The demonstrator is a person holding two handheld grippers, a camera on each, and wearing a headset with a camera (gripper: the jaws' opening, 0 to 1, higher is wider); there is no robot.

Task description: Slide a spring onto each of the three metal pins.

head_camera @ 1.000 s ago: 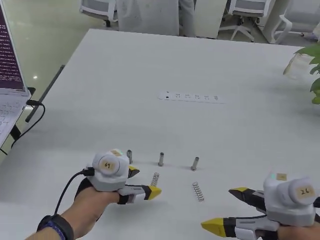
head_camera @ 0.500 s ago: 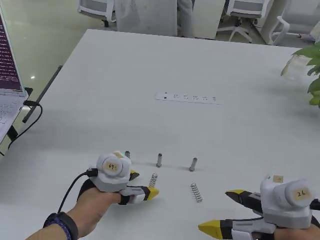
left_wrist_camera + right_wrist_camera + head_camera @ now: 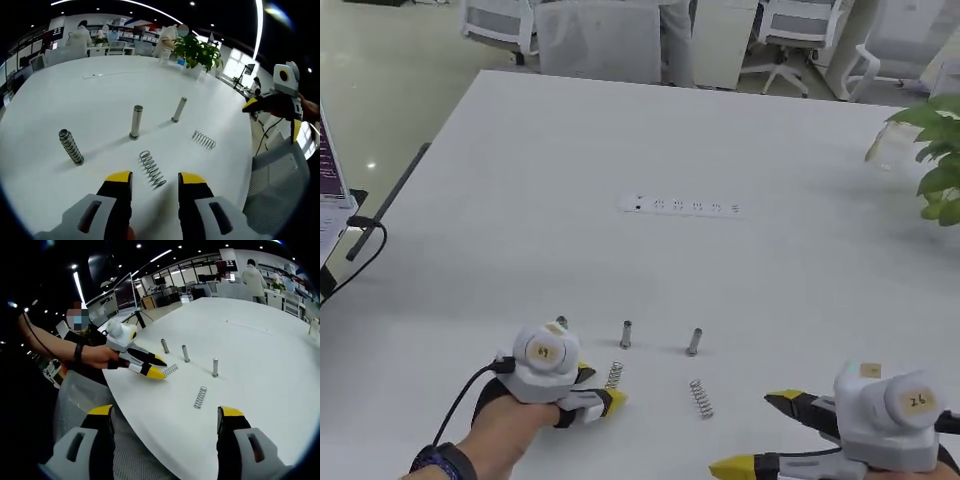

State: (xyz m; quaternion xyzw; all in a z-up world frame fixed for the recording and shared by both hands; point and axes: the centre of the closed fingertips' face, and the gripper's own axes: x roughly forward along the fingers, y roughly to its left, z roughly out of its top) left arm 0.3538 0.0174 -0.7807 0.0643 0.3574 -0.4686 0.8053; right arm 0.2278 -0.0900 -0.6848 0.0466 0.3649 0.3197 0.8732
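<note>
Since the left gripper (image 3: 151,176) has its jaws part way open with nothing between them, it has no hold on a spring yet. One loose spring (image 3: 151,170) lies flat on the table (image 3: 100,95) right in front of its yellow tips, just on the near side of the middle pin (image 3: 135,121). The right gripper (image 3: 166,411) has its jaws wide open and holds nothing. It hangs low on the person's right, well apart from the middle pin.

A second loose spring (image 3: 700,397) lies flat too, nearer the person than the middle pin and off to its right. The right pin (image 3: 694,341) stands beside the middle pin, and both are bare. The left pin (image 3: 70,146), on the other side of the middle pin, already has a spring on it. All three pins stand up straight in a row.

I think one pin out of three is done, and the step now is picking up the spring by the left gripper. Next, the jaws should come down over that spring and close softly, so it does not bend or roll away. Then the spring must be tipped up on end and lined up over the top of the middle pin before it can slide down.

Far past the middle pin lies a white power strip (image 3: 682,206), with a green plant (image 3: 940,160) off to its right.
</note>
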